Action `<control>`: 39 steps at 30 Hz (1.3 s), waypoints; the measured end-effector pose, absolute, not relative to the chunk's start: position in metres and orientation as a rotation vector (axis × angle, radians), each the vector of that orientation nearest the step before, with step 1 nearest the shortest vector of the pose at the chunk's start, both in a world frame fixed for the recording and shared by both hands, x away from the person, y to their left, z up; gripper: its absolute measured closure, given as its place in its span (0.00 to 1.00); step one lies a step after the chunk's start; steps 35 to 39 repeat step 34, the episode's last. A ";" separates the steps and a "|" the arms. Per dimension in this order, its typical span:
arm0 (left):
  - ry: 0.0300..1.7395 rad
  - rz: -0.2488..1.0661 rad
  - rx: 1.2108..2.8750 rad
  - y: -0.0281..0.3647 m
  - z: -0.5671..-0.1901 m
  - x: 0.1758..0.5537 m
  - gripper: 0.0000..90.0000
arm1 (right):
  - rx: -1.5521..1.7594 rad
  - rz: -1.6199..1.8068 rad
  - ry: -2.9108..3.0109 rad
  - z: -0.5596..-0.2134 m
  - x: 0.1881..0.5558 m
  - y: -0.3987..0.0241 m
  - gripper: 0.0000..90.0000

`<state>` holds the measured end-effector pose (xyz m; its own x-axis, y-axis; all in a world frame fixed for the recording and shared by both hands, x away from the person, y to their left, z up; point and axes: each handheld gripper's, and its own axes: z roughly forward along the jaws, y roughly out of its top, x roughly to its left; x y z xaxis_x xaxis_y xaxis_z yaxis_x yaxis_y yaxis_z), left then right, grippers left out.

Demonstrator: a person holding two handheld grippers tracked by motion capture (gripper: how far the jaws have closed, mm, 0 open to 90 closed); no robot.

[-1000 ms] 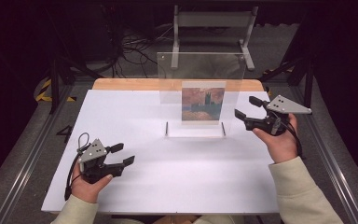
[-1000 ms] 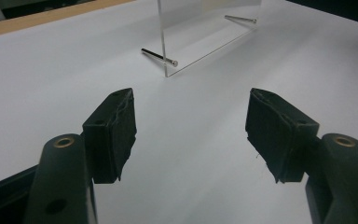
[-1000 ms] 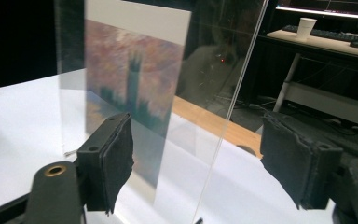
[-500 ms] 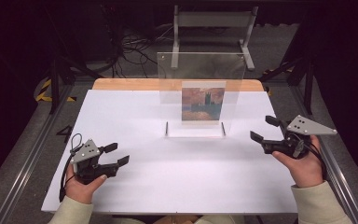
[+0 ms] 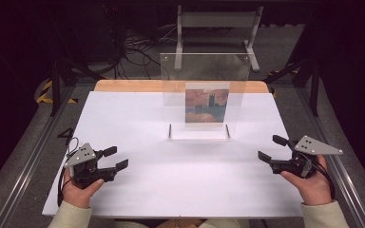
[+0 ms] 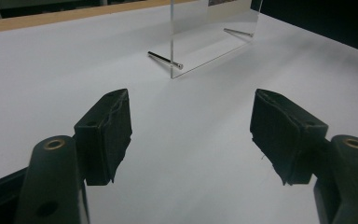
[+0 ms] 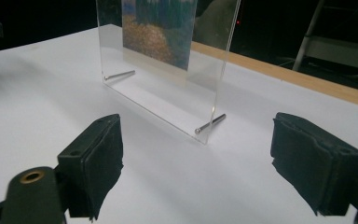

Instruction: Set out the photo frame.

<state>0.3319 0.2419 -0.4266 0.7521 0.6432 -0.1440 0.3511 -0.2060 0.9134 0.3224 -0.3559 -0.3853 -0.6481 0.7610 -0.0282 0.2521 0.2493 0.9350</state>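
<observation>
A clear acrylic frame (image 5: 204, 95) stands upright on two metal pins in the middle of the white table, with a small painted picture (image 5: 207, 103) in it. My left gripper (image 5: 118, 157) rests at the near left, open and empty; its jaws have widened slightly. In the left gripper view its pads (image 6: 107, 135) point at the frame's corner (image 6: 209, 32) and a pin (image 6: 165, 59). At the near right is my right gripper (image 5: 268, 147), whose jaws have just been opening with nothing between them. The right gripper view (image 7: 196, 163) faces the frame (image 7: 168, 60) and a pin (image 7: 209, 124).
The white table top (image 5: 180, 185) ends in a wooden strip (image 5: 123, 85) at the far edge. Behind it stand a grey metal stand (image 5: 216, 28) and loose cables (image 5: 138, 47) on the floor. Metal rails (image 5: 24, 171) run along both sides.
The right hand has moved from beside the frame back toward the near right corner and lower. The left hand has barely shifted.
</observation>
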 end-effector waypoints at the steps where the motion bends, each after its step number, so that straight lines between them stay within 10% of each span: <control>1: 0.768 0.323 1.820 0.242 -0.427 0.332 0.33 | 0.934 1.393 2.050 -0.392 0.321 -0.357 0.19; 39: 0.813 0.323 1.814 0.242 -0.448 0.340 0.34 | 0.984 1.398 2.105 -0.445 0.337 -0.345 0.19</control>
